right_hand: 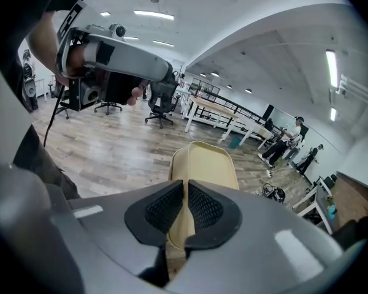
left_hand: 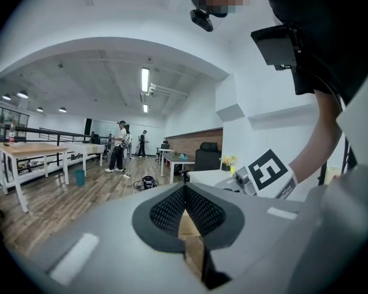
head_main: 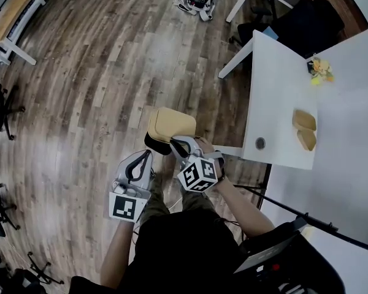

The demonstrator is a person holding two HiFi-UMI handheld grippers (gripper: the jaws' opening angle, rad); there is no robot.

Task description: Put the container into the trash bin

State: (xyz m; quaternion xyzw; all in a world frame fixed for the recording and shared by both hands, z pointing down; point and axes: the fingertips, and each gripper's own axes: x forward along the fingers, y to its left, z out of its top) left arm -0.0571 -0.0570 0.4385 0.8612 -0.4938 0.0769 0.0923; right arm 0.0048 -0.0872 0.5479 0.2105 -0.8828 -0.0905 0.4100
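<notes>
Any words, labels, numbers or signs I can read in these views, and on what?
No readable text anywhere.
Container: plain tan, no label showing.
Marker cube on the right gripper: black-and-white squares, no letters.
Marker on the left gripper: same, pattern only.
White table: any print there is too small to tell.

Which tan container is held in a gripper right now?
The container over the floor, pinched at its rim by the right gripper; the two other containers lie on the white table.
</notes>
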